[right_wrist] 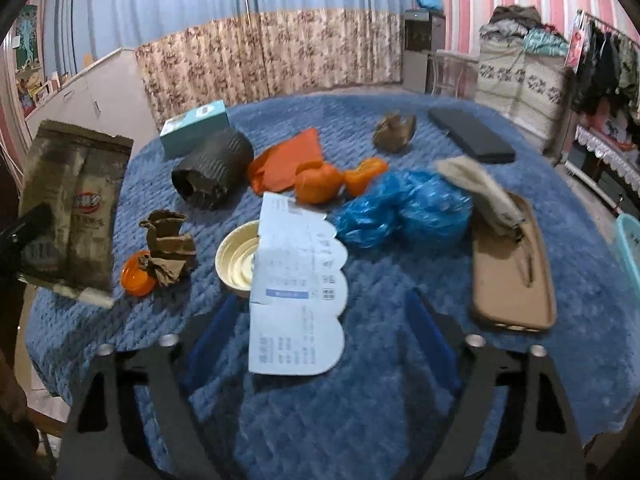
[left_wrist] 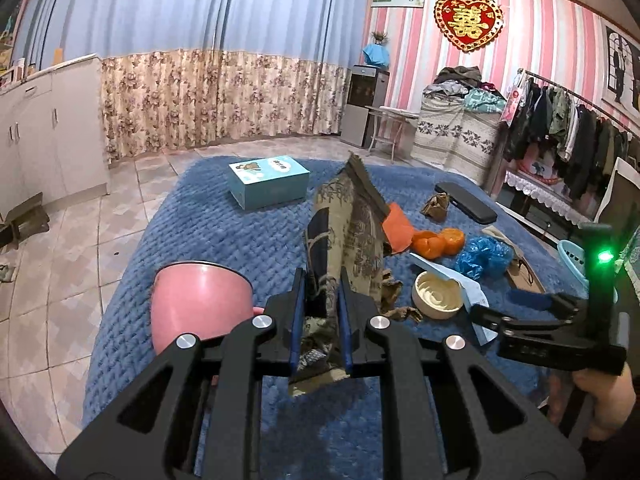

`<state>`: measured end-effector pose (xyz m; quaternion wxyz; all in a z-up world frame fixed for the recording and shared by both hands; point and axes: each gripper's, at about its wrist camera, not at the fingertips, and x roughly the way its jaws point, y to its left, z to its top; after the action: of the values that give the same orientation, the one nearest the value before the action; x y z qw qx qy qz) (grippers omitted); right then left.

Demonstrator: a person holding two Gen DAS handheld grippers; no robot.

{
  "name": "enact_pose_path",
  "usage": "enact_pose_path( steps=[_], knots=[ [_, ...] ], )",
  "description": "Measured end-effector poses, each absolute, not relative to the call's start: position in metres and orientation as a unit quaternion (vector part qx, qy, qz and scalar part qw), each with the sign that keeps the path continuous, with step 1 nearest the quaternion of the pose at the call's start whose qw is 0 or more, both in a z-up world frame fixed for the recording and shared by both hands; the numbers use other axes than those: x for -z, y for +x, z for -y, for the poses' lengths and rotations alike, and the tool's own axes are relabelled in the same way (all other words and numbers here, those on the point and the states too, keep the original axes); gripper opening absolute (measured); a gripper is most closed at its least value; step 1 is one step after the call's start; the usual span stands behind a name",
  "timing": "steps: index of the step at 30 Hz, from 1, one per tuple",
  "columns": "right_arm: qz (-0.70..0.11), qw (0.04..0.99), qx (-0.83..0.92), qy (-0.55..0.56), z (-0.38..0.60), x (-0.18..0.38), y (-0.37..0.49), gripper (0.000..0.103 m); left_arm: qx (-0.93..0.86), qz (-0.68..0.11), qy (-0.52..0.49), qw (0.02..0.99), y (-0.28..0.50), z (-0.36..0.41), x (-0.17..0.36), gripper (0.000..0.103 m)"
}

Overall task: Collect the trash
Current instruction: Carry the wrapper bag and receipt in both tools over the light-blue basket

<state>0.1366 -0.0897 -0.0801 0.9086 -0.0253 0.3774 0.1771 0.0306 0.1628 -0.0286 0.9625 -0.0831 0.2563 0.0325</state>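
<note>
My left gripper (left_wrist: 322, 280) is shut on a brown printed snack bag (left_wrist: 344, 236) and holds it above the blue blanket (left_wrist: 224, 236); the bag also shows at the left of the right wrist view (right_wrist: 76, 208). My right gripper (right_wrist: 324, 308) is open, its fingers either side of a pale blue paper slip (right_wrist: 298, 284) that lies between them. On the blanket lie orange peel (right_wrist: 320, 182), a crumpled blue plastic bag (right_wrist: 404, 208), a cream lid (right_wrist: 236, 258), crumpled brown paper (right_wrist: 170, 252) and an orange cap (right_wrist: 136, 274).
A pink cup (left_wrist: 200, 304) stands left of my left gripper. A teal box (left_wrist: 268, 182), a black case (right_wrist: 472, 140), a brown tray (right_wrist: 512, 272), a dark corrugated sleeve (right_wrist: 214, 168) and orange paper (right_wrist: 288, 160) also lie on the blanket. A teal basket (left_wrist: 572, 256) sits at the right edge.
</note>
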Motion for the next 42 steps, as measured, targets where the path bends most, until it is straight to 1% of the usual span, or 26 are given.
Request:
enact_pose_path(
  steps=[1,3,6,12,19,20,29,38,42],
  knots=[
    [-0.382,0.906,-0.180,-0.021,0.089,0.083,0.140,0.073,-0.031,-0.256,-0.083,0.963,0.030,-0.162,0.029,0.014],
    [-0.396,0.898,-0.191,-0.006,0.090,0.088,0.145,0.064,-0.028,-0.255,-0.083,0.963,0.031,-0.161,0.030,0.014],
    [-0.412,0.885,-0.215,0.023,0.091,0.094,0.154,0.052,-0.023,-0.260,-0.084,0.962,0.034,-0.158,0.031,0.014],
    [-0.388,0.892,-0.230,0.017,0.092,0.083,0.146,0.052,-0.020,-0.258,-0.074,0.963,0.036,-0.149,0.026,0.014],
    [-0.348,0.912,-0.219,-0.003,0.119,0.056,0.132,0.052,-0.009,-0.251,-0.065,0.966,0.046,-0.134,0.013,0.013],
    [-0.341,0.915,-0.213,-0.002,0.127,0.051,0.131,0.052,-0.007,-0.250,-0.063,0.966,0.049,-0.129,0.011,0.011],
    [-0.296,0.947,-0.122,0.038,0.221,0.015,0.130,0.052,0.044,-0.240,-0.052,0.968,0.083,-0.072,-0.007,0.011],
    [-0.261,0.964,-0.009,0.040,0.318,-0.011,0.136,0.052,0.105,-0.233,-0.045,0.966,0.123,0.006,-0.018,0.011],
    [-0.243,0.968,0.024,0.057,0.353,-0.028,0.147,0.052,0.124,-0.234,-0.048,0.963,0.145,0.044,-0.019,0.011]
  ],
)
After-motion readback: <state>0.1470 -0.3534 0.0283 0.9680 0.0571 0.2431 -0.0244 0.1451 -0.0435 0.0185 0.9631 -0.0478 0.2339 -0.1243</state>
